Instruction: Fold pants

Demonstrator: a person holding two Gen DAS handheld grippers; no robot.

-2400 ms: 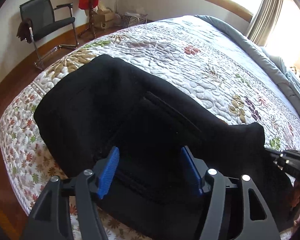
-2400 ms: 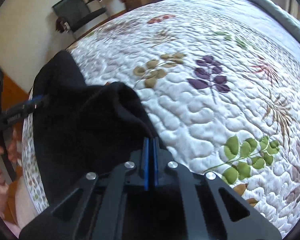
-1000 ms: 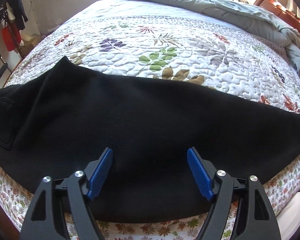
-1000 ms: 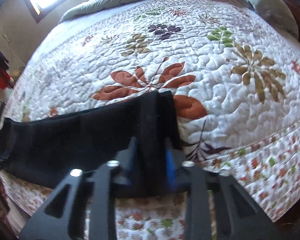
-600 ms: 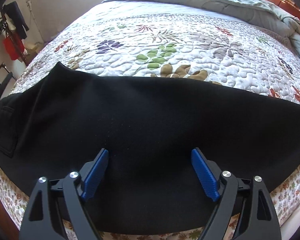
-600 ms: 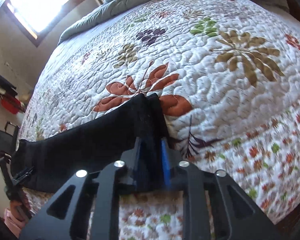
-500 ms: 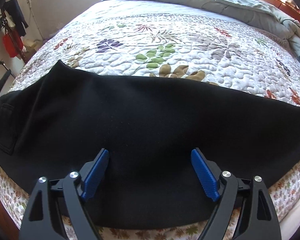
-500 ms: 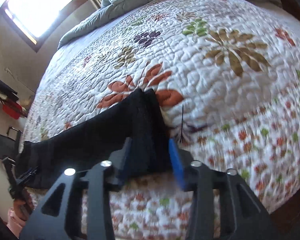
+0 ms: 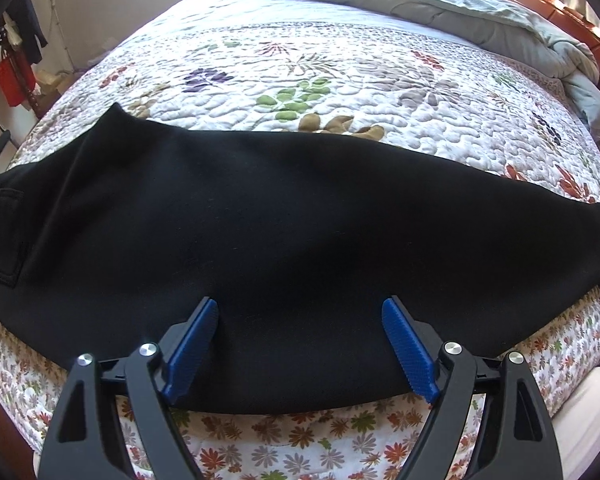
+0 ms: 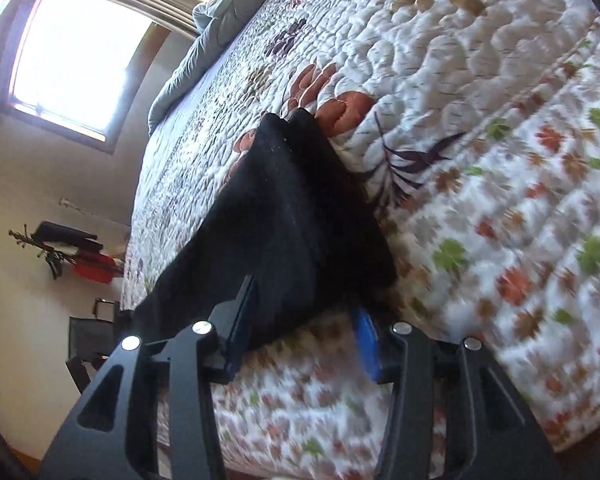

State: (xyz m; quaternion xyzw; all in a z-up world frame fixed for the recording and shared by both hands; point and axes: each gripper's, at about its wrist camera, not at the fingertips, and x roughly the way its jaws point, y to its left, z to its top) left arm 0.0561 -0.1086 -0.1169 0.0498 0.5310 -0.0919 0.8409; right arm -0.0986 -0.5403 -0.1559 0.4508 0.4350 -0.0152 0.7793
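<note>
The black pants lie stretched in a long band across the near edge of the bed, on top of a white quilt printed with leaves and flowers. A patch pocket shows at the left end of the band; the leg ends reach the right edge of the view. A rumpled grey duvet is bunched at the far side of the bed, toward the wooden headboard.

The left gripper hangs over the middle of the pants, angled steeply down, its blue pads spread wide with nothing clamped; dark cloth lies beneath the gap.

The right gripper sits at the leg-end, tilted so the bed runs diagonally in its view. Its jaws have just been closing a little after springing apart, and they stand partly open. The hem of the pants lies between them, near the left pad, while the right pad stands clear of the cloth over the quilt's flowered border. No grip shows. A bright window sits beyond the bed.
</note>
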